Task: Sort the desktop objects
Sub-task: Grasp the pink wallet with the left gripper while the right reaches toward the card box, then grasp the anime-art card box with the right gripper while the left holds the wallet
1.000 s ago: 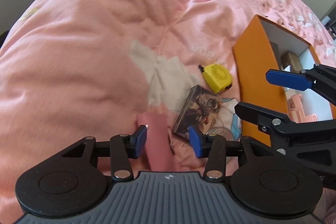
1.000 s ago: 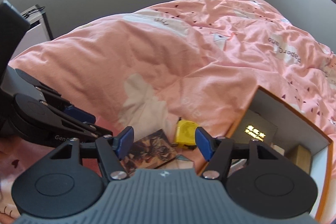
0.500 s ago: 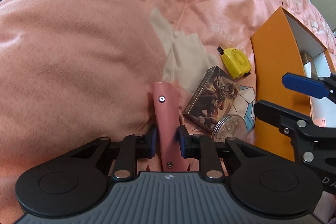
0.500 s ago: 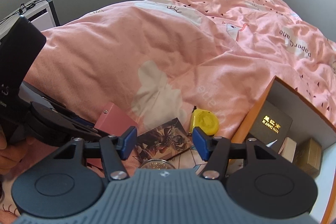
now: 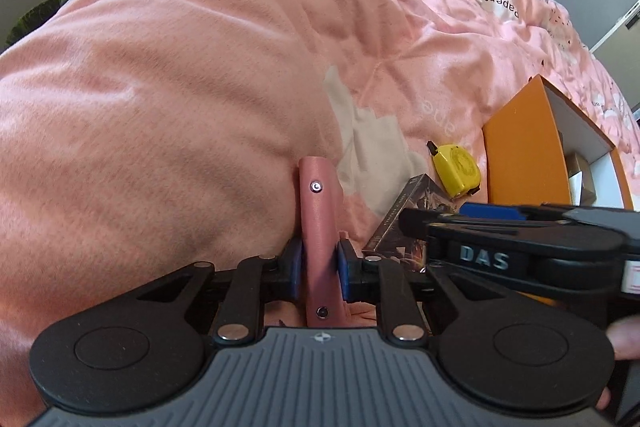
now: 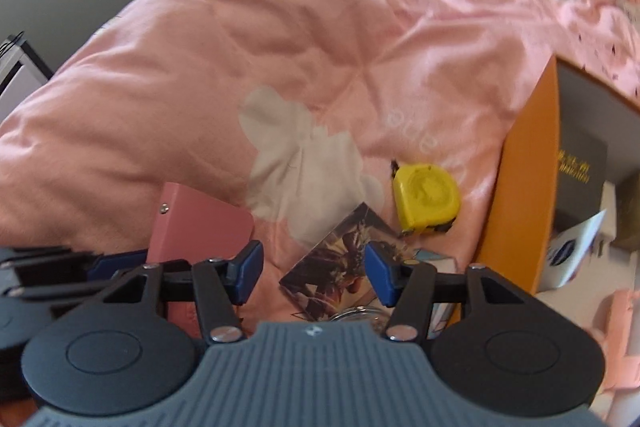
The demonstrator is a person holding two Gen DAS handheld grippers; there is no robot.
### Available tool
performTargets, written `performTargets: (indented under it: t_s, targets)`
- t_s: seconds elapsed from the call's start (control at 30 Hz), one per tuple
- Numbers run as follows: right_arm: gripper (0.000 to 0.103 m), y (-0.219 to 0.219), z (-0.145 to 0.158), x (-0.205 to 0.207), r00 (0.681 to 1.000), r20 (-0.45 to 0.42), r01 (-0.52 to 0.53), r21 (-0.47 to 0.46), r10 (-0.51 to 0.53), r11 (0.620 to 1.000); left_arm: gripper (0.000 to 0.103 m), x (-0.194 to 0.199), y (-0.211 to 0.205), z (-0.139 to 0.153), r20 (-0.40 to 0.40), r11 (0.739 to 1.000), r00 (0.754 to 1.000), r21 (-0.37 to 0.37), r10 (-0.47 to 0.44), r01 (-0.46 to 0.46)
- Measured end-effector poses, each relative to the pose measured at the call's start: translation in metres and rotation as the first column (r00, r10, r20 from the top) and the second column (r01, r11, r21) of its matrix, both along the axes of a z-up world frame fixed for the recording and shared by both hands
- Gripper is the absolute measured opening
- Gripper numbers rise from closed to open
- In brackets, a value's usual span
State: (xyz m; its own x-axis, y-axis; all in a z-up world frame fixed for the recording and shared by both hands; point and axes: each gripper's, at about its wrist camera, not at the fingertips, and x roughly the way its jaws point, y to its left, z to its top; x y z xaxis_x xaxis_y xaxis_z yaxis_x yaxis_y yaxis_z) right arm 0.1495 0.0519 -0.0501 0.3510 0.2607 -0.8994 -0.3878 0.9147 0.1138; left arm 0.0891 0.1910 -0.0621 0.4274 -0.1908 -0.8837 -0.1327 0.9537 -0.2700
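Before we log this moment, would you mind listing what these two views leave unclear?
- Round silvery tin: right wrist view, mostly hidden behind the right gripper; absent from the left wrist view.
- Picture box: left wrist view, largely covered by the right gripper's arm.
- Orange box contents: right wrist view, blurred and cut off at the edge.
- Pink case: near end hidden behind the left gripper.

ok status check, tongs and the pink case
Left tongs shut on the flat pink snap-button case. Right tongs open, closing over the illustrated card box. Nothing blocking.
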Motion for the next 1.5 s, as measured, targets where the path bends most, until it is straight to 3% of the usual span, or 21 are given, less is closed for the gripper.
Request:
performTargets:
  t_s: [0.4, 0.5, 0.73, 0.83, 0.93, 1.0, 1.07, 1.2, 1.37, 1.5]
  targets:
    - [0.066, 0.008, -0.044, 0.025, 0.974, -0.113, 0.187, -0.106, -0.198, 0.977, 0.021, -0.003, 0.013, -0.006, 0.021, 0.998, 1.0, -0.066, -0.006, 0.007]
    - [0.072, 0.011, -0.048, 0.027, 0.973, -0.095, 0.199, -0.121, -0.211, 0.972, 0.021, -0.004, 0.014, -0.006, 0.023, 0.997, 1.0, -0.071, -0.008, 0.01]
    - [0.074, 0.017, -0.063, 0.029, 0.977, -0.041, 0.197, -0.216, -0.21, 0.956, 0.021, -0.003, 0.014, -0.006, 0.023, 0.998, 1.0, -0.069, -0.011, 0.012]
    - [0.075, 0.008, -0.063, 0.029, 0.971, -0.058, 0.216, -0.184, -0.23, 0.959, 0.021, -0.003, 0.013, -0.006, 0.022, 0.998, 1.0, -0.064, -0.013, 0.014]
    - [0.064, 0.0, -0.057, 0.027, 0.971, -0.074, 0.216, -0.14, -0.228, 0.966, 0.021, -0.003, 0.012, -0.006, 0.021, 0.998, 1.0, -0.057, -0.015, 0.017]
    - [0.043, -0.005, -0.047, 0.023, 0.977, -0.067, 0.198, -0.092, -0.204, 0.976, 0.021, -0.003, 0.01, -0.006, 0.02, 0.998, 1.0, -0.052, -0.017, 0.018]
    - [0.035, -0.009, -0.042, 0.023, 0.979, -0.081, 0.181, -0.062, -0.186, 0.981, 0.021, -0.003, 0.009, -0.005, 0.02, 0.999, 1.0, -0.046, -0.019, 0.02]
    - [0.034, -0.02, -0.039, 0.018, 0.974, -0.105, 0.198, -0.041, -0.201, 0.979, 0.021, -0.004, 0.008, -0.005, 0.02, 0.999, 1.0, -0.042, -0.022, 0.023]
    - [0.03, -0.018, -0.034, 0.011, 0.975, -0.072, 0.207, -0.071, -0.212, 0.976, 0.021, -0.004, 0.009, -0.005, 0.02, 0.999, 1.0, -0.043, -0.023, 0.023]
    - [0.027, -0.02, -0.033, 0.009, 0.975, -0.094, 0.196, -0.059, -0.201, 0.979, 0.02, 0.001, 0.007, -0.01, 0.019, 0.995, 0.999, -0.094, -0.025, 0.027]
